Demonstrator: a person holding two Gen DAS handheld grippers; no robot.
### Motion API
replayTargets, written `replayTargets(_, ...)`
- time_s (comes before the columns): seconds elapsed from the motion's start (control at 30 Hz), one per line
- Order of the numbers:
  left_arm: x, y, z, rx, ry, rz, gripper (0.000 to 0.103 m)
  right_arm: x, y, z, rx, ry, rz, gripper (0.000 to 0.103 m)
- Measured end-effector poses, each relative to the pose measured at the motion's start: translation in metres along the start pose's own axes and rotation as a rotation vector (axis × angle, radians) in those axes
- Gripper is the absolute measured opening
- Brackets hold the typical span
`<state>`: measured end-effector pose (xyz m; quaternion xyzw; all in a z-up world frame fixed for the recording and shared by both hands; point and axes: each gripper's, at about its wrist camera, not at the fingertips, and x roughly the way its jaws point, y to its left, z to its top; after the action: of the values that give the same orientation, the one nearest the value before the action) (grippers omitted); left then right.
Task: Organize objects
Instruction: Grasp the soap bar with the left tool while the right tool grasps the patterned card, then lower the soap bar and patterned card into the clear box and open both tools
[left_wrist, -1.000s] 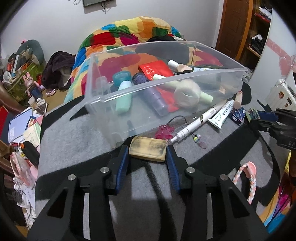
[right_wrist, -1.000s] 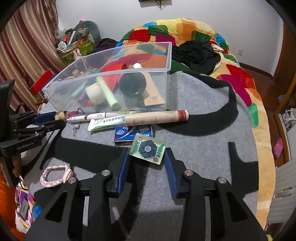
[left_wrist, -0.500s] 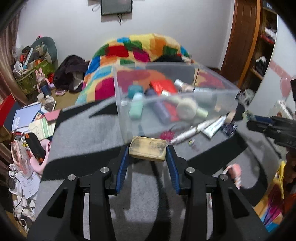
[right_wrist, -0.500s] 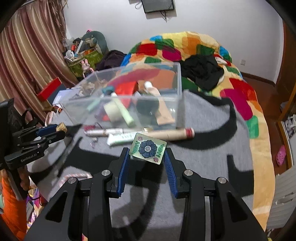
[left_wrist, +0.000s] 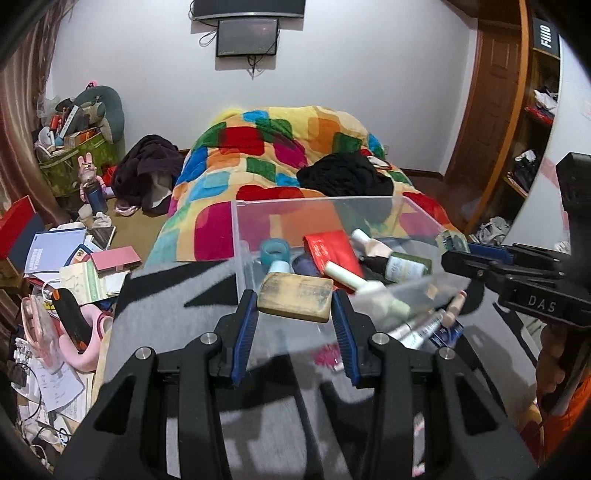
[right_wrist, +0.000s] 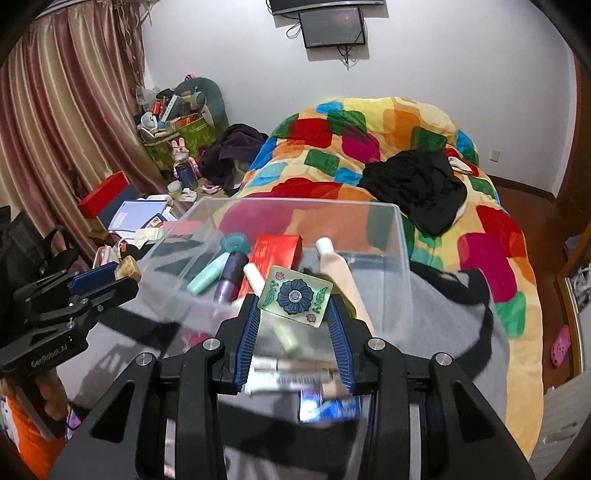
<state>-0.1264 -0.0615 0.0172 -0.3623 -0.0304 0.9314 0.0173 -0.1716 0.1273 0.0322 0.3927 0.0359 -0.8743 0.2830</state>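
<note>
My left gripper is shut on a worn tan block, raised in front of the near wall of the clear plastic bin. My right gripper is shut on a pale green flat case with a blue flower, lifted over the near edge of the same clear plastic bin. Inside the bin lie a red box, several tubes and bottles and a teal tape roll. Each gripper appears at the side of the other's view, the right gripper and the left gripper.
The bin stands on a grey and black blanket over a bed with a multicoloured quilt and black clothes. White tubes, a pen and a blue packet lie before the bin. Books and boxes clutter the floor at left.
Both grippers rose from the blanket, carrying the tan block and the flower case. The bin now sits lower in view, its open top visible; the tubes and blue packet have slipped beneath the right gripper.
</note>
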Motion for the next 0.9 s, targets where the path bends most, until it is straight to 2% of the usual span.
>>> replayTargets(0.33,0.039,0.005,0.016,-0.018,0.095,-0.012,0.041,0.051,-0.002,0.010,0.033,0.132,0.040,0.034)
replayTargets(0.67,0.045,0.003,0.016,-0.011,0.119,-0.021,0.041,0.052,0.002,0.012,0.024,0.145,0.051,0.035)
replayTargets(0.9,0.035,0.001,0.014,-0.010,0.098,-0.020,0.041,0.030,0.008,0.009,-0.009,0.105,0.055,0.036)
